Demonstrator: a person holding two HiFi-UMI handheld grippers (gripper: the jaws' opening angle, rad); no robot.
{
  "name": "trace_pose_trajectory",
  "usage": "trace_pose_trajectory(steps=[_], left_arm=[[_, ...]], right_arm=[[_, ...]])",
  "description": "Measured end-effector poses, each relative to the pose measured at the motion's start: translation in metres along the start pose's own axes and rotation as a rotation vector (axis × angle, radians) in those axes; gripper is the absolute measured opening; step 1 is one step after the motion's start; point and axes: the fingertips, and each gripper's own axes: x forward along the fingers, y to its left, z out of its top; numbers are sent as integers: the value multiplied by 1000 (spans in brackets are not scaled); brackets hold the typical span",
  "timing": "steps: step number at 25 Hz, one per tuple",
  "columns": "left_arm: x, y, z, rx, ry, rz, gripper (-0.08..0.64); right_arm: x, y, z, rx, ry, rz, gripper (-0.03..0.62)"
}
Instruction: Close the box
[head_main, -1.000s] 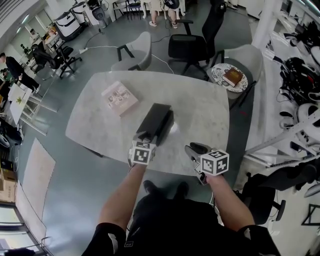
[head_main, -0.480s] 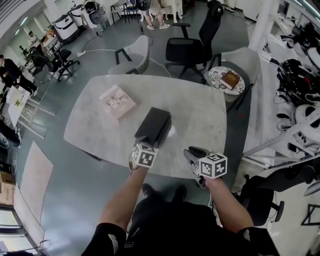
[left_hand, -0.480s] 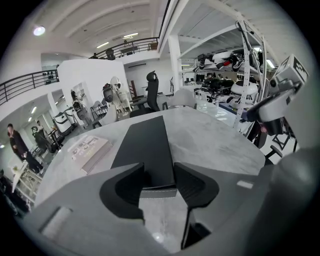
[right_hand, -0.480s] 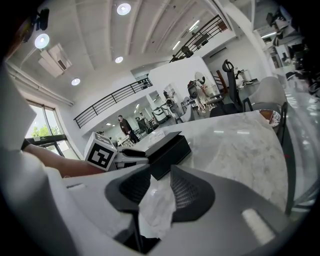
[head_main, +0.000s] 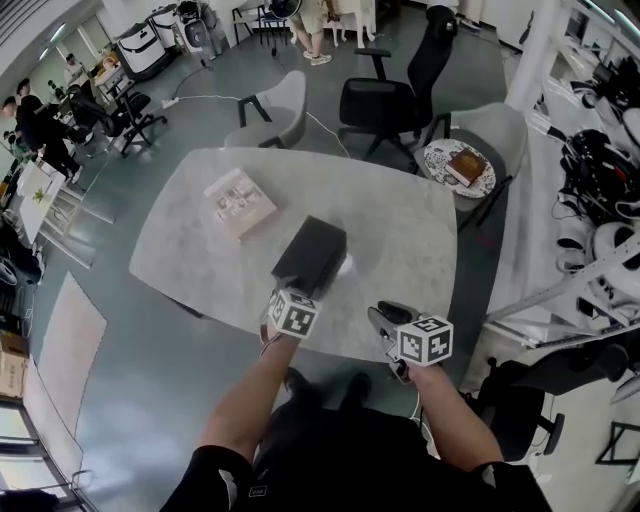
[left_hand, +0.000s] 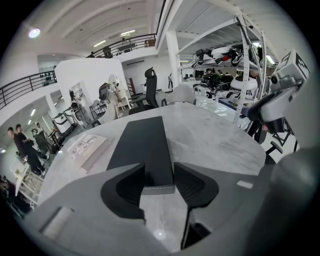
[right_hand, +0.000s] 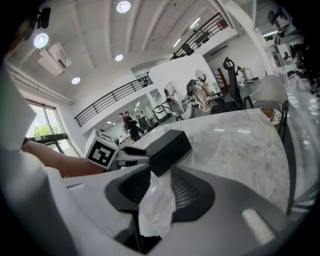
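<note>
A long black box (head_main: 311, 254) lies closed on the marble table (head_main: 400, 230), running away from me. My left gripper (head_main: 282, 292) is at the box's near end. In the left gripper view that end of the box (left_hand: 143, 150) sits between the tips of the left gripper (left_hand: 159, 182); its jaws are parted and I see no pad pressing on the box. My right gripper (head_main: 385, 314) hovers open over the table's near edge, right of the box. The right gripper view shows only marble between the jaws of this gripper (right_hand: 159, 184), with the box (right_hand: 170, 144) ahead.
A pale flat book-like pack (head_main: 240, 201) lies on the table's left part. A grey chair (head_main: 276, 104), a black office chair (head_main: 386, 96) and a grey seat with a plate and a book (head_main: 461, 159) ring the far side. Racks of gear (head_main: 600, 170) stand to the right.
Both grippers have drawn slightly back toward me. The box has stayed in place.
</note>
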Motion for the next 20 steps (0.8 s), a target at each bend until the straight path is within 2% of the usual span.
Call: trace_pose_trajectory(steps=[4,7,10,16,20], left_arm=[[-19,-1,6,-32,-67,-36,180],[-45,2,13,-88,-135,-79,106],[-73,14,15,-114,-186,-84,79],[-129,43,-10,-129,-260,-111,74],[-166,71,-29,-144,-312,-111,57]], right_arm=[[8,4,1,0,0,20,114],[15,11,6,-22,-3,31,106],[21,27,13,-49,-10,44,102],[34,82,22,-124,-37,50,46],[43,132,31,-235,-62,61,3]])
